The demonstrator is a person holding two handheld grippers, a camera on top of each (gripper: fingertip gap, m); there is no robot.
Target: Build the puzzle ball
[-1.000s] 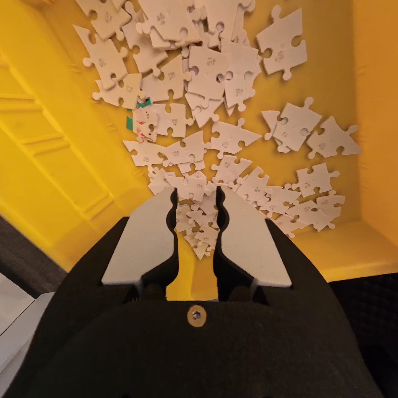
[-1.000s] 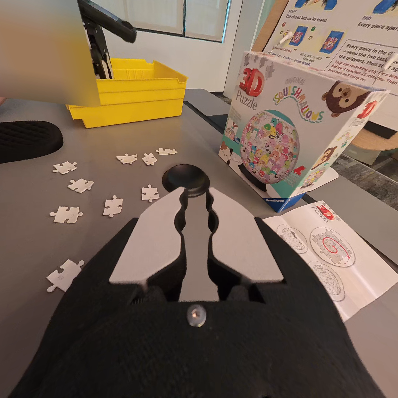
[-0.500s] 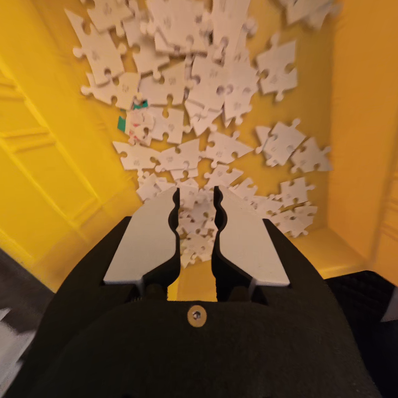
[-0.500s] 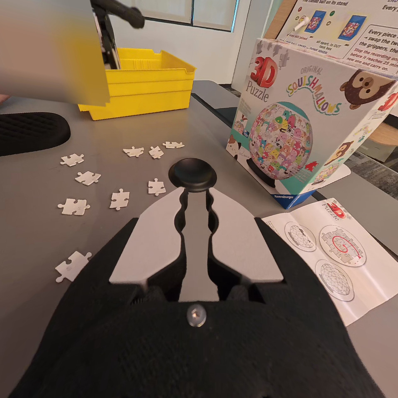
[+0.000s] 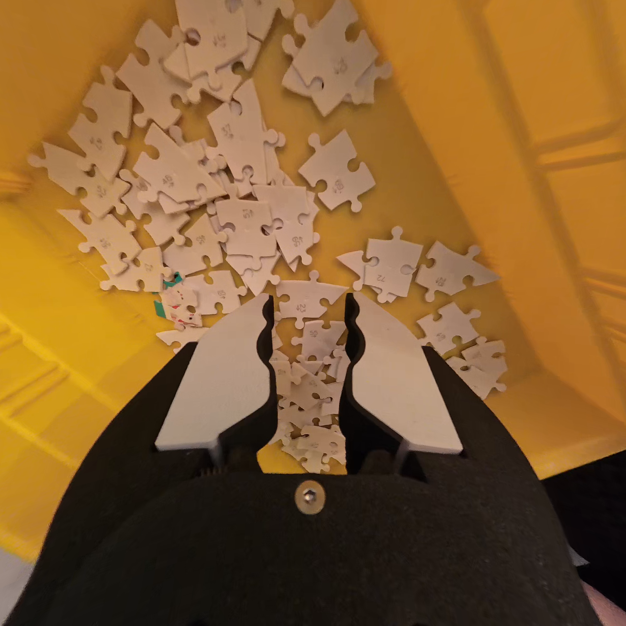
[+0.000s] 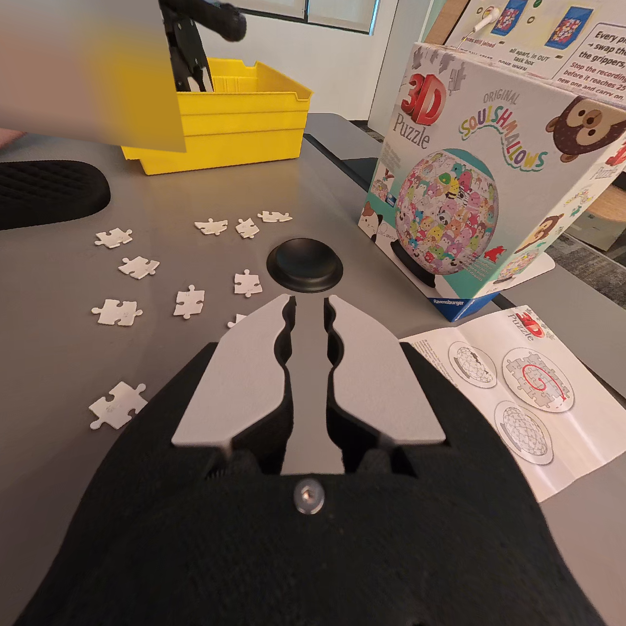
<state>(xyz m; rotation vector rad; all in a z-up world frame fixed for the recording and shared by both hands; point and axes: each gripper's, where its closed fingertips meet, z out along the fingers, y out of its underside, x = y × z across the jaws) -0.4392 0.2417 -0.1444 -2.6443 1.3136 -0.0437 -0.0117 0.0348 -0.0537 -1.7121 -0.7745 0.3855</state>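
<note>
My left gripper is down inside the yellow bin, jaws parted by a modest gap and holding nothing. Between and just under its fingers lies a jumble of small white puzzle pieces, blank side up; right at the tips sits one wedge-shaped piece, not gripped. Off to the left of the tips one piece with colour shows, partly tucked under others. Farther ahead the heap spreads across the bin floor, many overlapping. My right gripper hovers above the grey worktop, jaws also slightly apart and empty. To its left, loose white pieces are scattered singly on the worktop, one partly hidden behind the left finger. Straight ahead, just past the tips, stands the black round stand. To the right lies an unfolded instruction sheet, and beyond it the puzzle box stands upright. Farthest off, left of centre, the yellow bin sits with my left gripper dipped into it.
</note>
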